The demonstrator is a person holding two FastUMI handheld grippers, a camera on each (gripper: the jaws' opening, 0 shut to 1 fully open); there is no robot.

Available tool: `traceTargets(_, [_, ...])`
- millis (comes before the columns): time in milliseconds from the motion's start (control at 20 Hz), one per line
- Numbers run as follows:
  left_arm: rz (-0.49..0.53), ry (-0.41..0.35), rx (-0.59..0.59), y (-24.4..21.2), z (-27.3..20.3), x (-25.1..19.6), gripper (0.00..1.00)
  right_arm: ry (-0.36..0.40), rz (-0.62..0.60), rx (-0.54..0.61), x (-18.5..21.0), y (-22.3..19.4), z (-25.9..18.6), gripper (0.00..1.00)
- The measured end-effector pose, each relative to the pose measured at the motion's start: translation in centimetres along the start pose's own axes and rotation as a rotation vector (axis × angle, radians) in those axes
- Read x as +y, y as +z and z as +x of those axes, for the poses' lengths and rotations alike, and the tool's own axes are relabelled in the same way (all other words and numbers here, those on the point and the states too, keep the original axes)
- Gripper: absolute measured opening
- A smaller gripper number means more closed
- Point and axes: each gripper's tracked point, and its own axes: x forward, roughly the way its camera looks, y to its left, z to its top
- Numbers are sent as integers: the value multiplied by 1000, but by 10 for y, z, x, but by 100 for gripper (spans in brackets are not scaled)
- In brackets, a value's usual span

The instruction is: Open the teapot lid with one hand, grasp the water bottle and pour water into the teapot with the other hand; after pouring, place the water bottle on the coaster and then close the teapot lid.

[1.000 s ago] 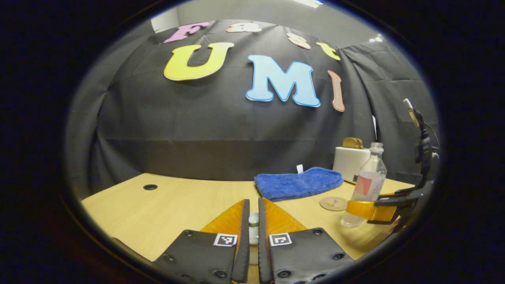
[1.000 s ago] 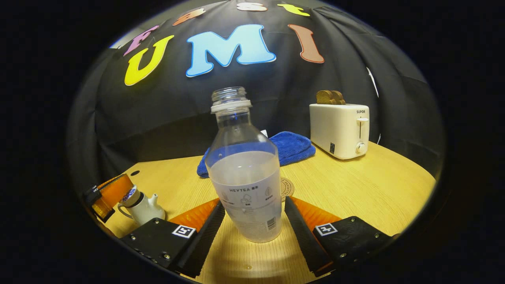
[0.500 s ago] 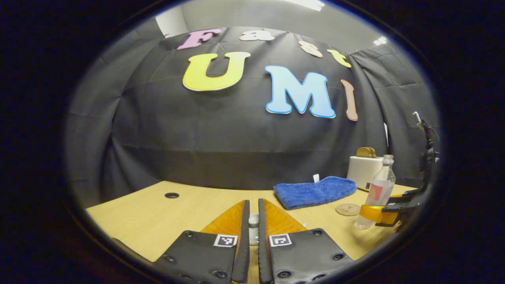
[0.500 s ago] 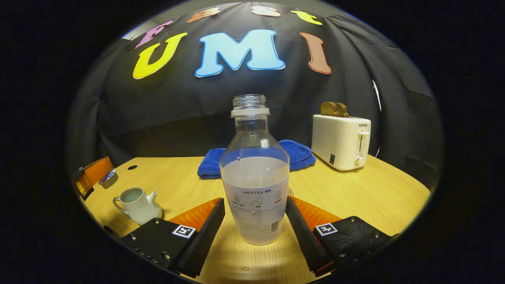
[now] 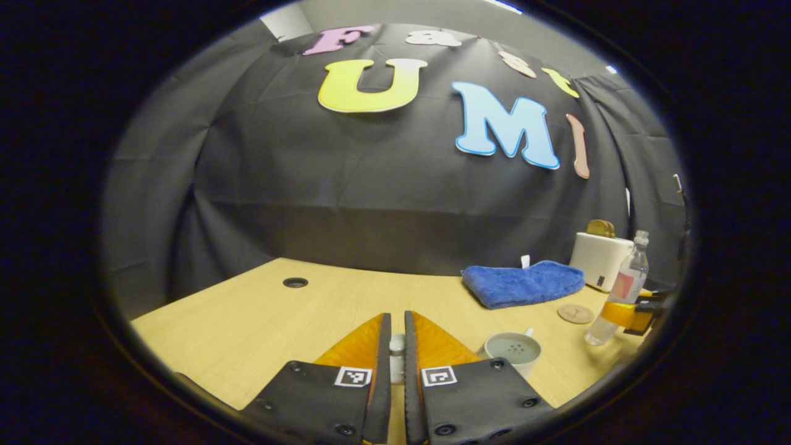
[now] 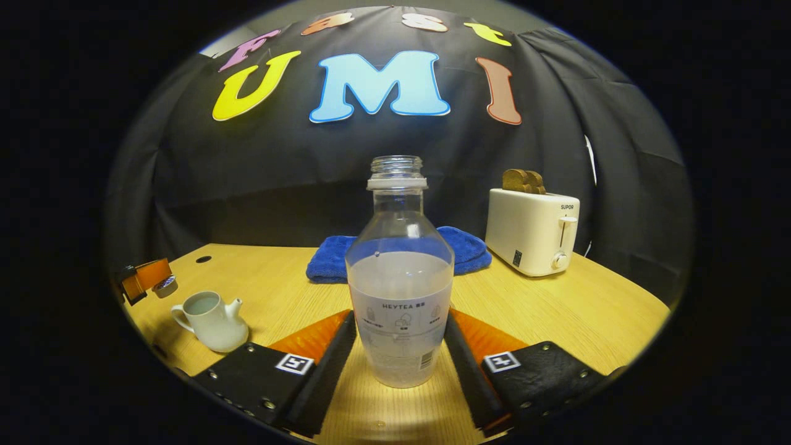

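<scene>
On the wooden table [image 6: 575,309], upright water bottle [image 6: 400,290], open mouth upward.

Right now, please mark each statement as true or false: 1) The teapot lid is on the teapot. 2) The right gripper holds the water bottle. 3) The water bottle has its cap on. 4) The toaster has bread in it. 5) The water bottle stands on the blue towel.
1) False. The teapot is open; the left gripper is shut on the teapot lid, held away from it.
2) True. The right gripper is shut on the water bottle.
3) False. Its neck is open, with no cap.
4) True. Brown slices stick out of the toaster.
5) False. The blue towel lies farther back on the table.
</scene>
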Motion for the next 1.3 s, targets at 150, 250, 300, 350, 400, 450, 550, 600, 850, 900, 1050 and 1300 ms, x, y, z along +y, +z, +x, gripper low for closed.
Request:
traceTargets(150, [-3, 6, -6, 2, -1, 3, 16, 0, 6, 5, -1, 0, 0, 82])
traceTargets(250, [4, 17, -5, 1, -1, 7, 16, -3, 7, 11, -2, -2, 1, 82])
traceTargets(300, [4, 18, -6, 1, -1, 8, 16, -1, 3, 10, -2, 2, -6, 76])
traceTargets(350, [3, 17, -6, 1, 0, 8, 16, -4, -2, 11, -3, -1, -3, 76])
traceTargets(400, [4, 16, -4, 2, 1, 8, 16, -3, -8, 8, -3, 0, -2, 76])
traceTargets(450, [5, 15, -5, 1, 2, 8, 16, -3, -15, 6, -2, -1, -2, 76])
traceTargets(550, [5, 14, -7, 3, 2, 9, 17, 4, -25, 1, 0, 1, -3, 76])
traceTargets(600, [2, 11, -8, 1, 3, 9, 17, 6, -29, -1, 0, 0, -4, 74])
traceTargets(850, [-3, -1, -9, 3, 4, 8, 17, -21, -85, -28, -1, 5, -7, 74])
traceTargets(900, [-4, -5, -7, 1, 4, 8, 17, -38, -125, -40, -2, 6, -9, 75])
traceTargets(1050, [-19, -16, -7, 1, 6, 7, 17, -98, -296, -89, -2, 14, -14, 74])
traceTargets(1300, [-70, -42, -8, 3, 6, 10, 17, -102, -545, -102, 23, 12, -14, 74])
